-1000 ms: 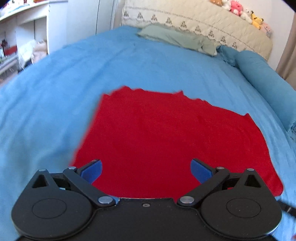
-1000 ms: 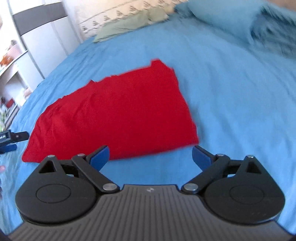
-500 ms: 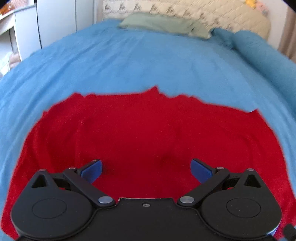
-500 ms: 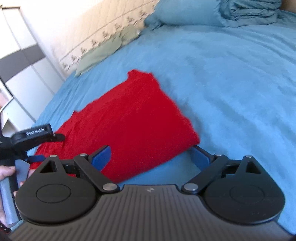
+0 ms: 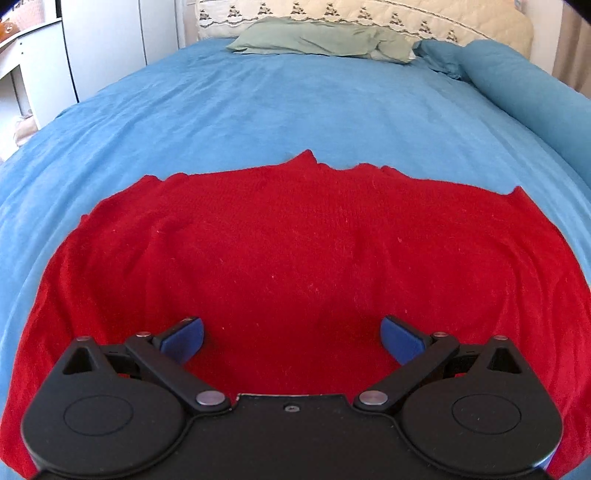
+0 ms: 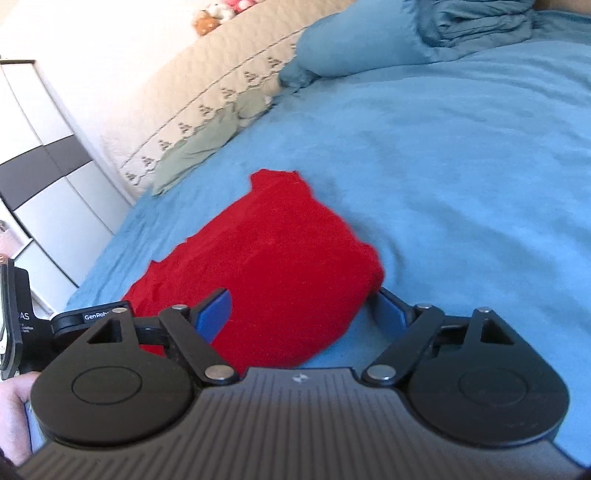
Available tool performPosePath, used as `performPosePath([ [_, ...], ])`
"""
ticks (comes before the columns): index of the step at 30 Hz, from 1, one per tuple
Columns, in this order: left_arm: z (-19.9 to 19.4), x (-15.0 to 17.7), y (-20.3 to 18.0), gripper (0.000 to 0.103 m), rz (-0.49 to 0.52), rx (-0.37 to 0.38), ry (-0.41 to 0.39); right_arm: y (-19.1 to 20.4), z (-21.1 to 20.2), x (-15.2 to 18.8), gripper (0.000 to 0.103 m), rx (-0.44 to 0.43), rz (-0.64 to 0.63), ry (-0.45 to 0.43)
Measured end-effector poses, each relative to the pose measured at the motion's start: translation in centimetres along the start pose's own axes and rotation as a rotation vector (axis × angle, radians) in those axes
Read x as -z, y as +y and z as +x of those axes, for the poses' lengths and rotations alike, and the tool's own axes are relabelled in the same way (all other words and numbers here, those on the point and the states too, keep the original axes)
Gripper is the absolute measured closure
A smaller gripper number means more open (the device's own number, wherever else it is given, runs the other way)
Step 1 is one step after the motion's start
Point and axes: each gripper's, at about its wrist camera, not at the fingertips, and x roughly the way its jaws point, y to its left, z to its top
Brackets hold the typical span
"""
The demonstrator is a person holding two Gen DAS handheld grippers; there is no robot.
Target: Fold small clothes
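Note:
A red knit garment (image 5: 295,266) lies flat on the blue bedspread (image 5: 295,110). My left gripper (image 5: 291,339) is open, low over the garment's near edge, its blue pads wide apart with red cloth between them. In the right wrist view the garment (image 6: 266,266) lies folded, with its near right corner between the pads of my open right gripper (image 6: 306,314). The left gripper's body (image 6: 22,332) and the holding hand show at that view's left edge.
A green pillow (image 5: 321,40) and cream headboard (image 5: 369,18) are at the bed's far end. A blue bolster (image 5: 528,96) and folded blue bedding (image 6: 476,22) lie to the right. White cupboards (image 6: 44,192) stand left of the bed.
Both grippers have moved closer to the garment and lower. The left gripper now sits over its near edge; the right gripper's open pads now straddle its near right corner.

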Motion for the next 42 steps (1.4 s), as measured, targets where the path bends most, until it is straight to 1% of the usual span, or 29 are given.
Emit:
performPosePath([
  [1,0.1,0.0,0.0,0.0,0.004,0.001,0.001,0.0,0.3,-0.1,0.017,0.006,0.008,-0.001],
  [2,0.2,0.0,0.0,0.0,0.006,0.001,0.001,0.0,0.7,-0.2,0.02,0.017,0.027,-0.001],
  [3,0.3,0.0,0.0,0.0,0.006,0.001,0.002,-0.1,1.0,-0.5,0.028,0.029,0.049,-0.005],
  [5,0.5,-0.1,0.0,0.0,0.009,-0.005,0.005,-0.2,1.4,-0.8,0.047,0.058,0.069,-0.005],
  [6,0.5,-0.1,-0.1,0.0,0.012,-0.011,0.004,-0.2,1.6,-1.1,0.066,0.082,0.072,0.003],
  [7,0.6,-0.1,-0.3,0.0,0.021,-0.018,0.001,-0.3,1.6,-1.3,0.069,0.087,0.079,0.011],
  [9,0.6,0.1,-0.5,0.0,0.028,-0.025,-0.004,-0.2,1.5,-1.9,0.072,0.07,0.101,0.016],
  [12,0.7,-0.1,-0.5,0.0,0.028,-0.029,0.005,2.3,0.4,-3.2,0.073,0.065,-0.005,-0.006],
  [14,0.7,-0.5,-0.3,0.0,0.037,-0.02,0.03,4.8,-0.3,-4.2,0.074,0.021,-0.058,-0.019],
  [15,0.5,-0.9,0.1,0.0,0.041,0.0,0.05,6.1,-0.5,-4.7,0.074,-0.002,-0.077,-0.019],
  [17,-0.2,-1.5,1.5,0.0,0.048,0.038,0.077,9.7,-0.2,-5.8,0.074,-0.084,-0.116,0.002],
  [19,-1.6,-1.8,4.1,0.0,0.055,0.031,0.059,13.8,0.4,-6.2,0.075,-0.187,-0.18,0.019],
  [22,-3.1,-1.7,9.3,0.0,0.059,0.016,0.06,19.8,1.2,-4.9,0.075,-0.334,-0.309,0.043],
  [25,-4.3,-0.6,14.1,0.0,0.097,-0.068,0.049,24.6,1.8,-1.2,0.075,-0.486,-0.466,0.095],
  [27,-4.7,0.5,16.6,0.0,0.114,-0.116,0.059,26.6,2.5,2.2,0.075,-0.554,-0.555,0.156],
  [28,-4.8,1.1,17.8,0.0,0.114,-0.136,0.067,27.3,3.1,4.1,0.075,-0.566,-0.59,0.191],
  [30,-4.9,2.3,20.0,0.0,0.094,-0.156,0.085,27.9,4.4,6.9,0.075,-0.538,-0.631,0.245],
  [31,-4.9,2.9,21.0,0.0,0.075,-0.15,0.092,28.0,5.5,8.3,0.075,-0.509,-0.64,0.279],
  [33,-5.0,3.8,22.3,0.0,0.055,-0.164,0.098,27.9,6.5,10.0,0.075,-0.496,-0.634,0.319],
  [34,-5.0,3.9,22.6,0.0,0.052,-0.165,0.097,28.0,6.7,10.7,0.075,-0.485,-0.647,0.322],
  [36,-5.2,4.1,23.3,0.0,0.043,-0.155,0.085,28.5,6.1,11.1,0.075,-0.488,-0.659,0.303],
  [39,-5.4,4.1,23.9,0.0,0.042,-0.165,0.063,29.1,4.9,10.8,0.075,-0.519,-0.656,0.24],
  [40,-5.6,4.1,24.1,0.0,0.042,-0.167,0.056,29.5,4.9,11.1,0.075,-0.51,-0.682,0.237],
  [42,-6.0,3.7,24.2,0.0,0.039,-0.161,0.046,29.7,5.2,12.4,0.075,-0.485,-0.791,0.254],
])
